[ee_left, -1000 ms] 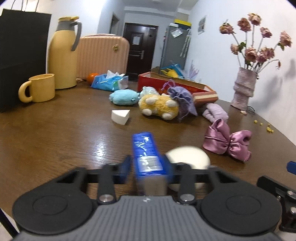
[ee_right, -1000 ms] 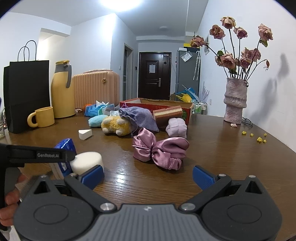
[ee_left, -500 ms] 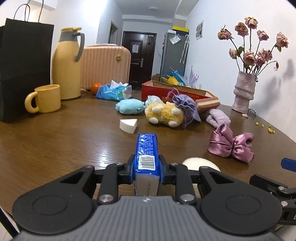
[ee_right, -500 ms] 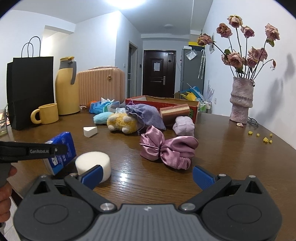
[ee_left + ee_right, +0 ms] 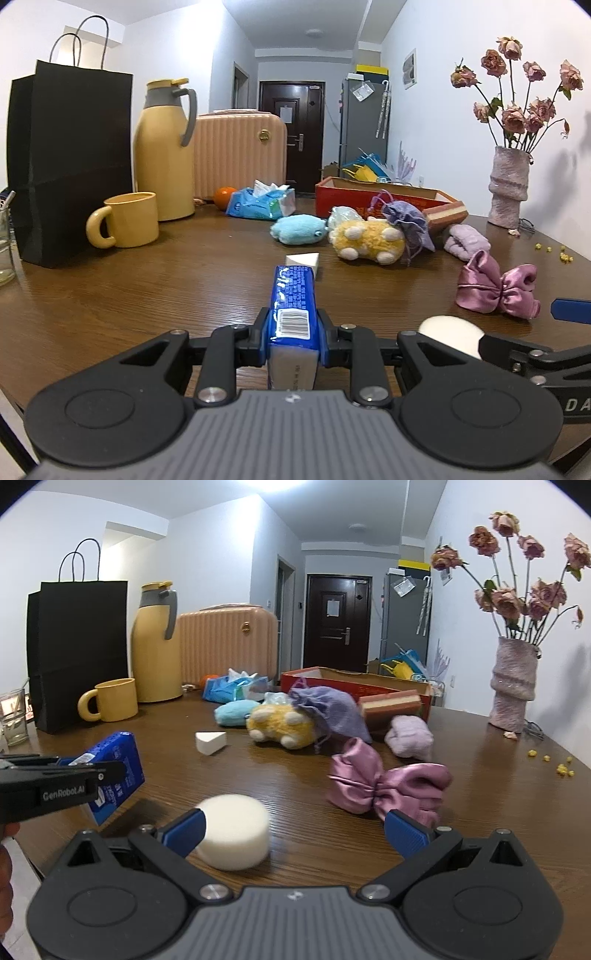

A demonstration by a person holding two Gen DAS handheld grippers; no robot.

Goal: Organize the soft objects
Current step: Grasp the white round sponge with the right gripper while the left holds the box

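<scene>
Left gripper (image 5: 293,345) clamped on blue tissue pack (image 5: 294,301), lifted; right gripper (image 5: 293,830) wide open, empty. Transfer step; next likely red box (image 5: 388,192).

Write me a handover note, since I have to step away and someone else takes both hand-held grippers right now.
Left hand-held gripper: shut on the blue tissue pack, lifted off the table.
Right hand-held gripper: open, empty, just behind the round white sponge.
On the table: pink satin bow, white wedge sponge, yellow plush, blue plush, purple pouch, lilac cloth.
Red box: contents not visible.
Left: everything loose.
</scene>
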